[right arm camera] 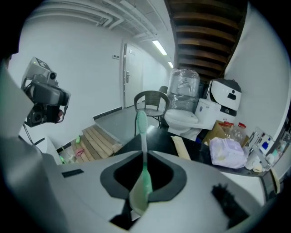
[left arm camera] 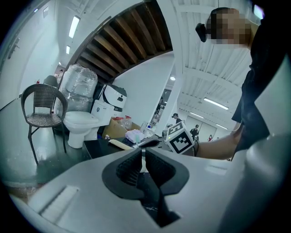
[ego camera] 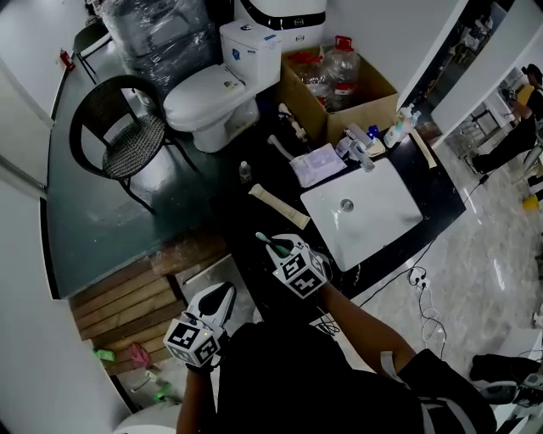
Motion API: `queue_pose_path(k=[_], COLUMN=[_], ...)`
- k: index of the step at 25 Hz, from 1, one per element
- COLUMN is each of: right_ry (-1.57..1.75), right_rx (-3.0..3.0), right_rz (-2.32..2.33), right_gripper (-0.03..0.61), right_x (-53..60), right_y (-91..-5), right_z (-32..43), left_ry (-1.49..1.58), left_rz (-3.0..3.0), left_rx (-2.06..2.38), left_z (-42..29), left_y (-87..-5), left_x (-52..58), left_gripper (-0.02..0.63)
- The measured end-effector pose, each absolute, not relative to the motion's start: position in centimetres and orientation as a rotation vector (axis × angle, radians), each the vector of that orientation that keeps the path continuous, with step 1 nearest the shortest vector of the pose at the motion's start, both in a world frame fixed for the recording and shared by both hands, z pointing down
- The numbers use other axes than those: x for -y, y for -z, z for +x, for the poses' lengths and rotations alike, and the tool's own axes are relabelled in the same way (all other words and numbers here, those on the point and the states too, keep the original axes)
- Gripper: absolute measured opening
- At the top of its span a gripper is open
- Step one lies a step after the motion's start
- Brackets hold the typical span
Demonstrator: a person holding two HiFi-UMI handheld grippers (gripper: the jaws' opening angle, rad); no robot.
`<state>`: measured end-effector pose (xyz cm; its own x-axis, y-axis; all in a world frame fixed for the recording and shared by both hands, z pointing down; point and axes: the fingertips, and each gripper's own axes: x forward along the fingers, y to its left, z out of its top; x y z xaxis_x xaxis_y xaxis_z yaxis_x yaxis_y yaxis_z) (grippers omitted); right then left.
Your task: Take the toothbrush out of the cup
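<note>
toothbrush (right arm camera: 141, 125): pale green, slim neck, handle seemingly translucent, head pointing outward | right gripper (right arm camera: 144, 155): clamped on its handle | left gripper (left arm camera: 143, 152): jaws together, nothing between

You have no print here that you can read. The blue sticker (ego camera: 270, 37) on the far toilet tank (ego camera: 248, 52) and the dark mark on the white unit (ego camera: 284, 8) behind it are too small. The marker cubes (ego camera: 193, 337) on your left gripper (ego camera: 224, 293) and right gripper (ego camera: 278, 248) carry only square patterns, no letters.
</note>
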<state>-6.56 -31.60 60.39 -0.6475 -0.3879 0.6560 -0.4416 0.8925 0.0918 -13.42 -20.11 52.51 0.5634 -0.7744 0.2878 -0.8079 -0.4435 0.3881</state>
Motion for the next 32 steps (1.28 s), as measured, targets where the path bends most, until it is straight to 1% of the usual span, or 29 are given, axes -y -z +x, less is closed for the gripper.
queue_pose_path(k=[17, 32], right_ry=[-0.318, -0.376], right_rx=[2.469, 2.58], right_rz=[0.768, 0.92], right_gripper=[0.037, 0.037], right_x=[31.8, 31.7], right_y=[-57.5, -54.2], right_z=[-2.5, 0.0], left_ry=[-0.069, -0.106], left_rz=[2.358, 2.418], left_rx=[1.216, 1.16], left_z=[-12.0, -10.7], left_y=[-51.3, -50.6], left_x=[20.0, 19.8], left_gripper=[0.032, 0.029])
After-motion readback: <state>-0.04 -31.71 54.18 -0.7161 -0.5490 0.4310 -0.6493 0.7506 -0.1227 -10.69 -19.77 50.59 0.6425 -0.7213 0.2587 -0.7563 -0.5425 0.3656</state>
